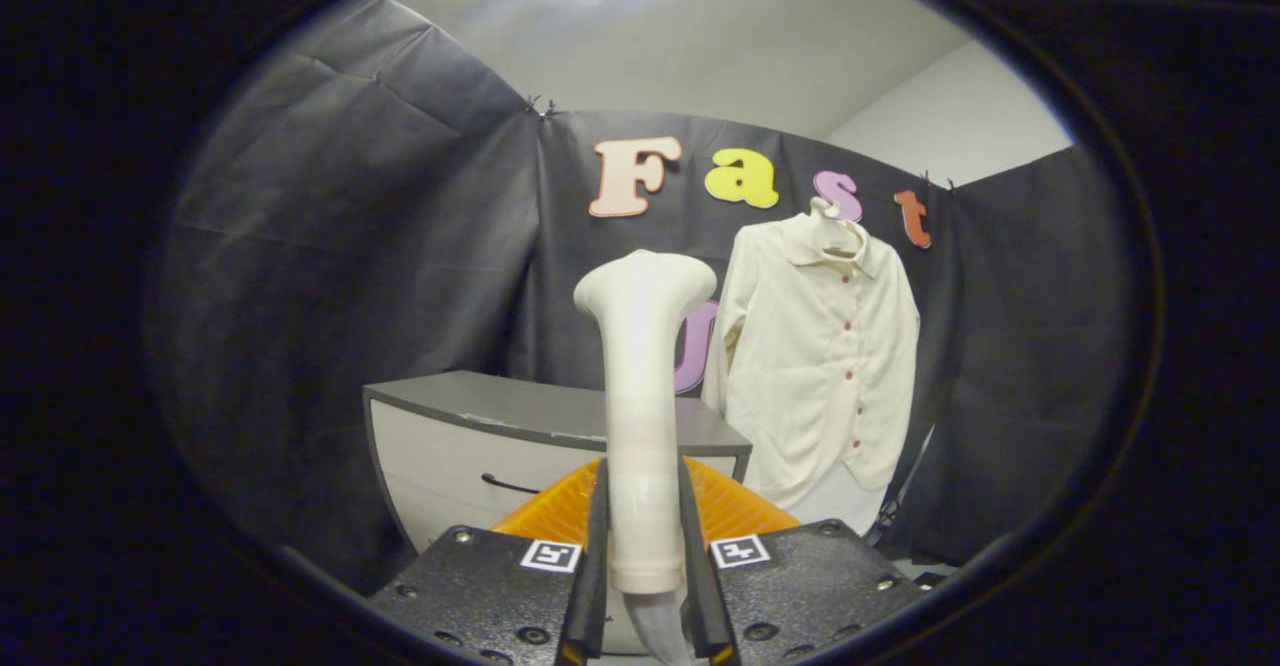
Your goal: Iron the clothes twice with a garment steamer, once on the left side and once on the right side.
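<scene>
Black textured fingers of the gripper [645, 586], at the bottom centre of the frame, are closed on the handle of a white garment steamer [640, 416], one finger pressing each side. The steamer stands upright between them, its flared head rising to mid-frame. Beyond the fingers sit an orange ridged surface [735, 506] and a grey cabinet [480, 436]. The cream button-front shirt [825, 366] hangs on a hanger at right of centre, well apart, its length running vertically. Reaching it likely means carrying the steamer forward and to the right.
</scene>
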Demonstrator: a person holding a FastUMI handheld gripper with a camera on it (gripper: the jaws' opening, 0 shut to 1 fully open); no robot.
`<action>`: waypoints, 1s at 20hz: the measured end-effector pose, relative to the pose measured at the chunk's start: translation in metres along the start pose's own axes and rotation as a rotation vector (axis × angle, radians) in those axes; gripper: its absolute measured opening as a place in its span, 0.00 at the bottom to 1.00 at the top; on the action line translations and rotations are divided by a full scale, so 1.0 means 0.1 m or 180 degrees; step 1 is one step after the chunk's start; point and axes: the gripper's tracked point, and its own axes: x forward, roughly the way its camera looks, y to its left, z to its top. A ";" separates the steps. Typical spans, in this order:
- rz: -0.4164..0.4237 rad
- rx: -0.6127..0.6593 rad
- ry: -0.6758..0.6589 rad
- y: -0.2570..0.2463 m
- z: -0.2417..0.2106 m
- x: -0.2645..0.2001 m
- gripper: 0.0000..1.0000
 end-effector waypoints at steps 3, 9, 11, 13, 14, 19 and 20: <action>-0.0014 -0.0011 0.0004 -0.01 -0.01 0.02 0.33; 0.0024 0.0055 0.0026 0.03 -0.02 0.01 0.33; 0.0027 0.0075 0.0020 0.04 -0.02 0.01 0.33; 0.0043 0.0098 0.0008 0.05 -0.01 -0.01 0.33; 0.0049 0.0112 0.0015 0.05 -0.01 -0.01 0.33; 0.0047 0.0253 0.0040 0.01 -0.06 0.01 0.33; 0.0043 0.0277 0.0046 0.00 -0.08 0.02 0.33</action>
